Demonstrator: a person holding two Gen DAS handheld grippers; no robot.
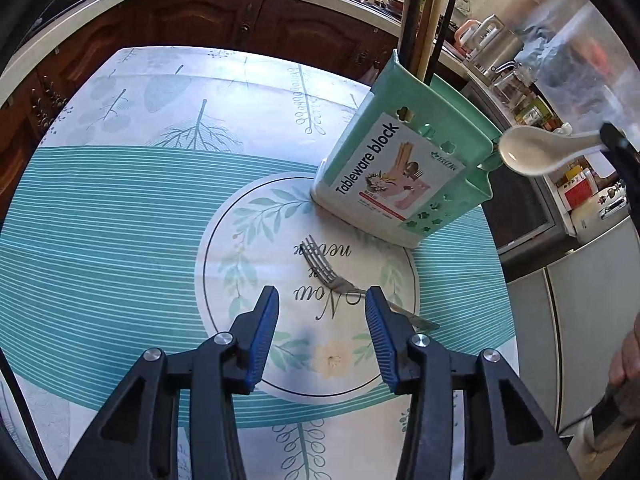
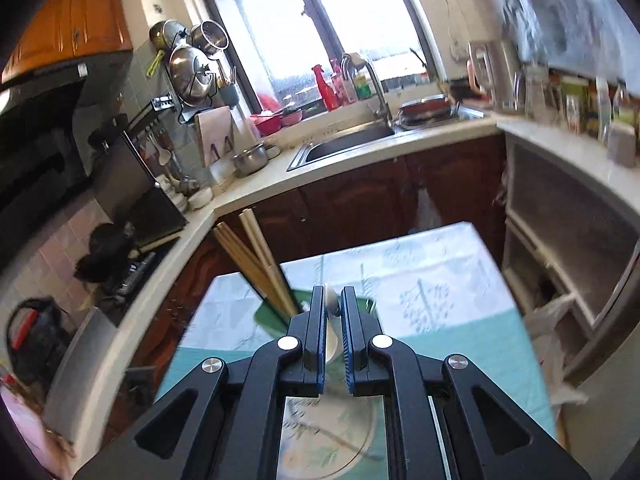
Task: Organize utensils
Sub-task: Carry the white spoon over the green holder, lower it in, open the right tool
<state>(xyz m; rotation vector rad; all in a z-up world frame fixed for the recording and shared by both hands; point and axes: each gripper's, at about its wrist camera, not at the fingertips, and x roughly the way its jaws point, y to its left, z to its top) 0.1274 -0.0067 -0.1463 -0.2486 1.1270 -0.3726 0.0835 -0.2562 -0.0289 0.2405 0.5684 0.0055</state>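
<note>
Right gripper (image 2: 332, 312) is pinching the spoon (image 1: 532, 150) just right of the caddy (image 1: 404, 168); left gripper (image 1: 322, 320) is gaping wide, empty, over the fork (image 1: 324, 272).

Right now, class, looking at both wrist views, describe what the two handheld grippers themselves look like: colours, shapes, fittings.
Both match. The left gripper has two black angular plastic linkage arms with triangular cut-outs, round silver pivot bolts, and ribbed blue pads on its fingers. The right gripper shows the same black frame, silver bolts and blue pads. No markings or cables are clearly visible.
</note>
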